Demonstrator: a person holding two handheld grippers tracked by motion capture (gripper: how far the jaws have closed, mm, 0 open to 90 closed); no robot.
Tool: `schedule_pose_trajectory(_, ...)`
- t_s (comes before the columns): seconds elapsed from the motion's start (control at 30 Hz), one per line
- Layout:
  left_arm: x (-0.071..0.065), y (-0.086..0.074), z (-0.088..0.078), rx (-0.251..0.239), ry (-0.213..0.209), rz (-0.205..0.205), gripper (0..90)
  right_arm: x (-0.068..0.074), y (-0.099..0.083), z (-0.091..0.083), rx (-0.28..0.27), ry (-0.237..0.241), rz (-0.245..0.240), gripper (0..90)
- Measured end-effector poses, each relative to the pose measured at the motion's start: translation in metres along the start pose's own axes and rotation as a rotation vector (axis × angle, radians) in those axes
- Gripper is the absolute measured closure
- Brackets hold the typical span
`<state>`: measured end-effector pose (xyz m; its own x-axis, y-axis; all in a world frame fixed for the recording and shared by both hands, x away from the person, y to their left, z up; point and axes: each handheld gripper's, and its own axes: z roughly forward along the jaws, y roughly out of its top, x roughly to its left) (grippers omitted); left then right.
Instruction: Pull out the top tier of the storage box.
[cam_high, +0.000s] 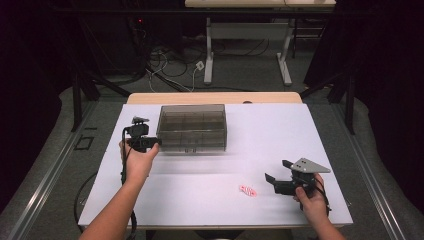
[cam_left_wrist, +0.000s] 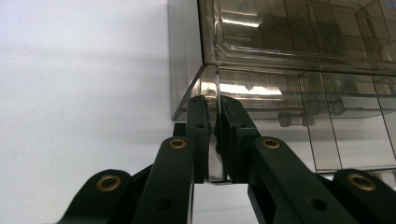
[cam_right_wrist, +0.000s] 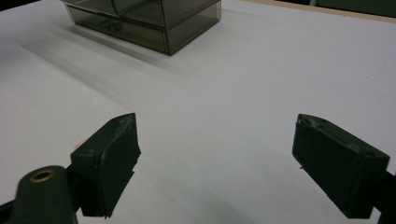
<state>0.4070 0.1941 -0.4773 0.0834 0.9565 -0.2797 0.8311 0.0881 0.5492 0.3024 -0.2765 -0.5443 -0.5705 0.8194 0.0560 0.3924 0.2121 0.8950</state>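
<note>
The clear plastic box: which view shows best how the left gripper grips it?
The left gripper view: the left gripper pinches the clear plastic box at a corner wall. The high view shows the whole box; the right gripper view, one far corner.

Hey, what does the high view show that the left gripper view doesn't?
The high view alone takes in the whole white table, the small pink thing lying on it, and the right tongs standing open beside it, along with both of the person's forearms.

The left gripper view alone shows the grip close up: the left tongs pinch a thin clear wall at the corner of the box.

Both show the smoky clear plastic box, its inner dividers, the white tabletop and the left tongs at the box.
</note>
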Motion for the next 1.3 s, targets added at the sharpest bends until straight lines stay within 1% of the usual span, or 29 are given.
schedule_pose_trajectory(0.07,0.000,-0.001,-0.001,-0.001,-0.003,-0.011,82.9,0.000,0.000,0.000,-0.001,0.001,-0.003,14.2)
schedule_pose_trajectory(0.27,0.001,-0.005,-0.003,0.000,-0.004,-0.020,82.8,-0.001,0.000,0.000,-0.004,-0.001,-0.001,14.2)
schedule_pose_trajectory(0.33,0.000,-0.007,-0.004,0.002,-0.005,-0.034,82.6,0.000,0.000,0.000,-0.003,0.000,0.002,14.3)
schedule_pose_trajectory(0.43,0.000,-0.008,-0.005,0.003,-0.008,-0.043,82.5,-0.001,0.001,0.000,-0.004,0.000,0.002,14.3)
schedule_pose_trajectory(0.6,-0.001,-0.011,-0.006,0.008,-0.026,-0.056,81.7,-0.001,0.001,0.000,-0.004,-0.002,0.001,14.3)
schedule_pose_trajectory(0.93,-0.001,-0.015,-0.008,0.015,-0.037,-0.044,81.2,-0.001,0.001,0.000,0.002,0.000,0.004,14.3)
schedule_pose_trajectory(1.0,-0.001,-0.016,-0.008,0.016,-0.041,-0.046,81.0,-0.001,0.001,0.000,-0.006,-0.002,0.001,14.2)
schedule_pose_trajectory(1.3,0.000,-0.018,-0.009,0.016,-0.053,-0.048,80.6,-0.002,0.001,0.000,-0.003,0.000,0.000,14.3)
